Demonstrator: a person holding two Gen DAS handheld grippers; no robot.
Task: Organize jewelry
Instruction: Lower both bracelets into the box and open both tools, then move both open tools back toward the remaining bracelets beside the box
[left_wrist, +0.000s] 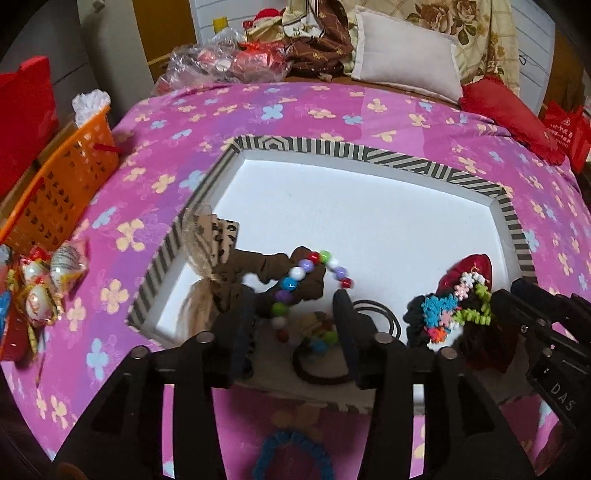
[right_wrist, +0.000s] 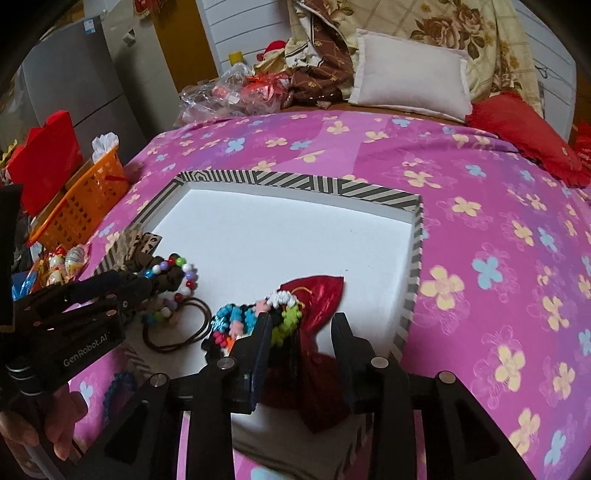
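A white tray with a striped rim (left_wrist: 406, 158) (right_wrist: 295, 184) lies on the pink bed cover. In its near part lie a coloured bead bracelet (left_wrist: 295, 277) (right_wrist: 177, 266) draped over a brown scrunchie (left_wrist: 280, 262), a burlap bow (left_wrist: 203, 266), thin hair ties (left_wrist: 384, 314) (right_wrist: 184, 328), a multicoloured crochet scrunchie (left_wrist: 443, 314) (right_wrist: 240, 317) and a red bow (left_wrist: 476, 266) (right_wrist: 317, 291). My left gripper (left_wrist: 291, 328) is open, its fingers either side of the bracelet. My right gripper (right_wrist: 301, 325) is open over the red bow and crochet scrunchie. A blue scrunchie (left_wrist: 291, 454) lies outside the tray.
An orange basket (left_wrist: 62, 184) (right_wrist: 85, 199) stands at the bed's left edge, wrapped candies (left_wrist: 40, 288) beside it. Plastic bags (left_wrist: 225, 62), a white pillow (left_wrist: 406, 55) and a red cushion (left_wrist: 509, 118) lie at the far end.
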